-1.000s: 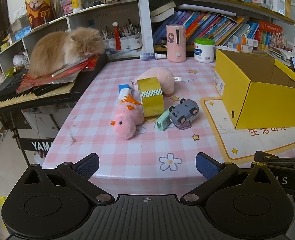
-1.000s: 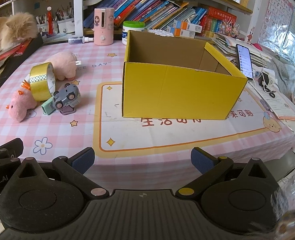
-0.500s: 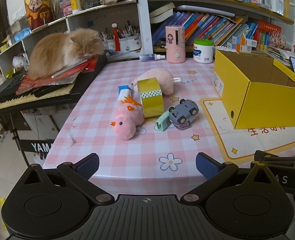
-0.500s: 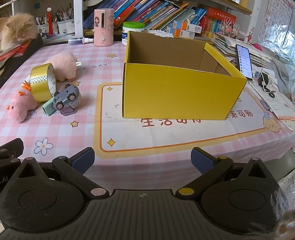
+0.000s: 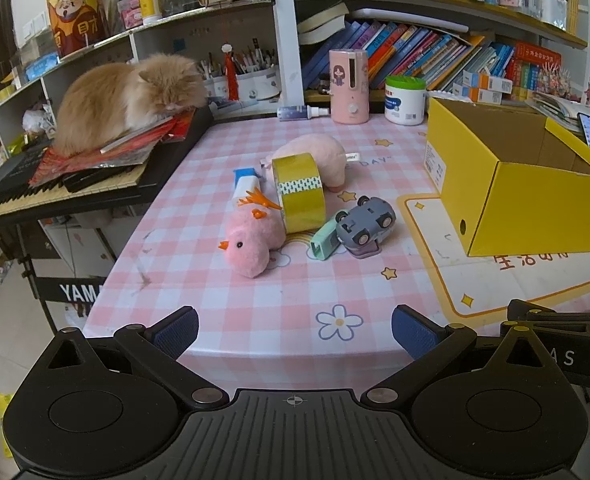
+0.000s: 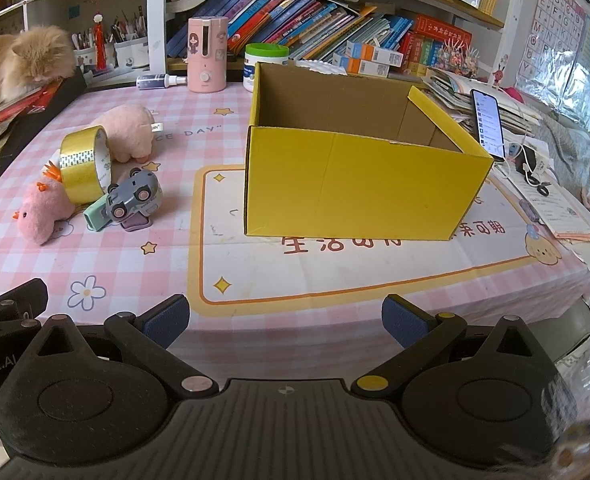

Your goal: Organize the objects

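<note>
On the pink checked tablecloth (image 5: 255, 304) lies a cluster: a pink chick plush (image 5: 251, 242) (image 6: 43, 212), a gold tape roll (image 5: 299, 192) (image 6: 82, 168) standing on edge, a pink pig plush (image 5: 315, 156) (image 6: 129, 126), a grey toy car (image 5: 367, 222) (image 6: 135, 196), a mint-green small block (image 5: 323, 240) (image 6: 99, 214) and a blue-and-white tube (image 5: 245, 184). An empty yellow cardboard box (image 5: 527, 200) (image 6: 359, 184) stands to their right. My left gripper (image 5: 295, 334) hovers open at the table's near edge, short of the cluster. My right gripper (image 6: 285, 320) is open in front of the box.
An orange cat (image 5: 131, 96) lies on papers atop a keyboard (image 5: 55, 196) left of the table. A pink dispenser (image 5: 349, 86), a white tub (image 5: 405, 100) and a spray bottle (image 5: 301, 112) stand at the back under bookshelves. A phone (image 6: 489, 122) and cables lie right of the box.
Both grippers have edged slightly forward toward the table; the objects have not moved.
</note>
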A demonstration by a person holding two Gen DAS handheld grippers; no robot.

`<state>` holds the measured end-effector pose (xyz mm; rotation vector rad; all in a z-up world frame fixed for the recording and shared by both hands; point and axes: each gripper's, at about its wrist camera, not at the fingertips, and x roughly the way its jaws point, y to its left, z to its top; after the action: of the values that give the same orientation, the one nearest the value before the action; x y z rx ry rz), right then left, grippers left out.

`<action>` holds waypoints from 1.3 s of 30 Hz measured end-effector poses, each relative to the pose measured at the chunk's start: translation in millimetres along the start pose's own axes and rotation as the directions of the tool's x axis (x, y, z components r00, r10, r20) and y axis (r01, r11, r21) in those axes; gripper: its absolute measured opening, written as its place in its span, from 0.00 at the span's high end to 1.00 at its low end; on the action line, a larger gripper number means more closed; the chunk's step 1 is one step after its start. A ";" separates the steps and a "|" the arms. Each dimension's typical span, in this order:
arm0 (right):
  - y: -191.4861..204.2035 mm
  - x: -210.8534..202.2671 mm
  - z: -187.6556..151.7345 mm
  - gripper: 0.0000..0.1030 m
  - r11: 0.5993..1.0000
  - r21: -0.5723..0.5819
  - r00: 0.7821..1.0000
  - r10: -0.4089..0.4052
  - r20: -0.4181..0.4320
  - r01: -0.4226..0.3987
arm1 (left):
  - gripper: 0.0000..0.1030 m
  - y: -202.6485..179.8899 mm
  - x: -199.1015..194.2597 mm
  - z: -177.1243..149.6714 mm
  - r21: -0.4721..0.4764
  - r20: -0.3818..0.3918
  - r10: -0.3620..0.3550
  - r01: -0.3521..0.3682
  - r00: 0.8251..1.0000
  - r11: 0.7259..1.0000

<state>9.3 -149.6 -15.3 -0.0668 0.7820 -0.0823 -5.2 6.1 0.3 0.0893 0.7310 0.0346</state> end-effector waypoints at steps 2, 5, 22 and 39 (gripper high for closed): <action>0.0 -0.1 -0.2 0.00 1.000 0.000 1.000 0.000 0.000 0.000 | 0.00 -0.1 0.0 0.2 0.000 -0.001 0.000 0.000 1.000 1.000; 0.1 0.0 -0.3 0.00 1.000 0.000 1.000 0.000 0.000 0.000 | 0.00 -0.1 0.0 0.2 -0.001 -0.001 0.001 -0.001 1.000 1.000; 0.2 -0.6 -0.7 0.00 1.000 0.000 1.000 0.001 0.002 -0.001 | 0.00 0.4 0.5 -0.1 -0.003 -0.002 0.006 -0.006 1.000 1.000; -1.5 -4.2 -2.9 0.00 1.000 0.004 1.000 -0.003 0.004 0.003 | 0.00 3.1 -4.0 -3.4 -0.019 -0.014 -0.012 0.012 1.000 1.000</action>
<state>4.3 -150.8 -14.2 -0.0640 0.7781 -0.0870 -10.5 9.2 0.7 0.0671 0.7451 0.0305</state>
